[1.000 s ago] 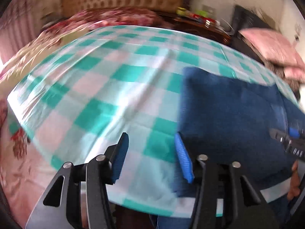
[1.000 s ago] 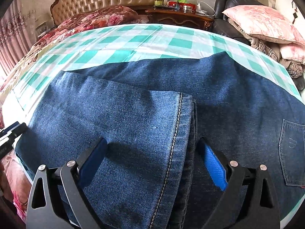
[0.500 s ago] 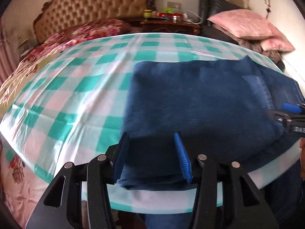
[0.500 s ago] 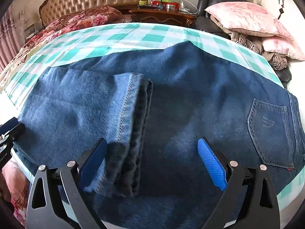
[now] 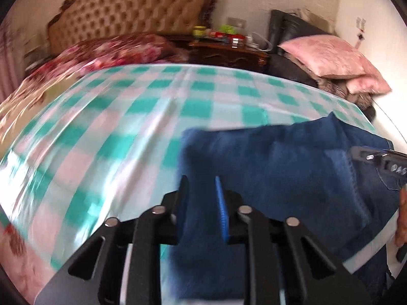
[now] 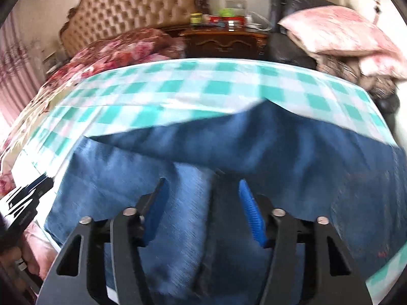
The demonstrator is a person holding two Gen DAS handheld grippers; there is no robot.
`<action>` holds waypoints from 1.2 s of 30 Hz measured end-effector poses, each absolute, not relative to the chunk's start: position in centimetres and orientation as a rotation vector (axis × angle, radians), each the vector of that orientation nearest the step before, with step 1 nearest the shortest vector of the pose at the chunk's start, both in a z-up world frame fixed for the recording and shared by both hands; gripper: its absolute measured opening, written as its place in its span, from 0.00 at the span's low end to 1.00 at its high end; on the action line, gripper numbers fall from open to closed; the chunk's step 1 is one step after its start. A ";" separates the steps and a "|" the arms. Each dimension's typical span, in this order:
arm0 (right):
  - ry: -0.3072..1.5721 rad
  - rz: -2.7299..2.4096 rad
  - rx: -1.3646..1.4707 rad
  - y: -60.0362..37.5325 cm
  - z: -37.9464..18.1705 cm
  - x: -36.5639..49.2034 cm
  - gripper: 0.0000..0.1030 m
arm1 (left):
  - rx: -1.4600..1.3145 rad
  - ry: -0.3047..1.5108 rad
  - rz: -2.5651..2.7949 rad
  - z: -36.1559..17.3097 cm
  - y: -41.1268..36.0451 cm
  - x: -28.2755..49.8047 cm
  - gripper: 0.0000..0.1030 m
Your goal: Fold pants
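Blue denim pants (image 5: 292, 178) lie partly folded on a green-and-white checked sheet (image 5: 127, 127). In the left wrist view my left gripper (image 5: 201, 203) has narrowed its jaws around the pants' left folded edge, with denim between the blue pads. In the right wrist view my right gripper (image 6: 203, 208) has its jaws partly closed around a raised fold of the pants (image 6: 229, 152), with denim bunched between the pads. The other gripper shows at each view's edge. Both views are motion-blurred.
A tufted headboard (image 5: 127, 20) and floral bedding (image 5: 101, 56) lie behind. A dark nightstand (image 5: 229, 50) with small items stands at the back. Pink pillows (image 5: 330, 58) are stacked on a dark chair at the right. The sheet's near edge drops off in front.
Both grippers have narrowed from wide open onto the denim. The left gripper has gone to the pants' left edge. The right gripper has gathered the folded leg, and the fabric has lifted.
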State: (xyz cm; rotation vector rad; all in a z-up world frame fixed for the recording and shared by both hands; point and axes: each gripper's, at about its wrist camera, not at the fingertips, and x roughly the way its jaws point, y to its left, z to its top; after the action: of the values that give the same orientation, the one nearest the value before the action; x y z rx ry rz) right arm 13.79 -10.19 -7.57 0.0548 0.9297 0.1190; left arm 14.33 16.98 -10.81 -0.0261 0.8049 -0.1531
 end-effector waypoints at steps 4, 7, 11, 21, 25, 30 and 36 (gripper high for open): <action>0.981 0.110 0.030 -8.8 -9.4 16.0 0.42 | 0.031 0.879 -0.227 -11.9 14.6 19.5 0.19; 0.993 0.093 -0.009 -8.8 -10.8 16.9 0.37 | 0.032 0.957 -0.191 -13.8 14.8 22.6 0.14; 0.986 0.093 -0.058 -8.7 -11.2 17.0 0.34 | -0.090 0.954 -0.183 -14.0 17.0 23.4 0.02; 1.086 0.161 0.353 -17.6 -10.0 17.5 0.54 | -0.025 0.714 -0.241 -8.9 14.9 10.3 0.25; 1.116 0.241 0.369 -17.9 -9.9 18.1 0.54 | 0.236 0.637 -0.419 -9.5 5.8 4.0 0.29; 1.168 0.294 0.337 -16.9 -10.3 18.4 0.54 | 0.487 0.548 -0.470 -12.0 -2.0 0.8 0.28; 1.182 0.332 0.331 -16.9 -10.7 18.7 0.54 | 0.616 0.527 -0.473 -14.0 -5.4 1.1 0.29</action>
State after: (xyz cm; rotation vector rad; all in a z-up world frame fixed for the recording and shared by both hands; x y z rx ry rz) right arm 18.68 -16.90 -10.74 0.3307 1.1816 0.3325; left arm 1.13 -5.37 -14.02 0.6164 0.5272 -0.4731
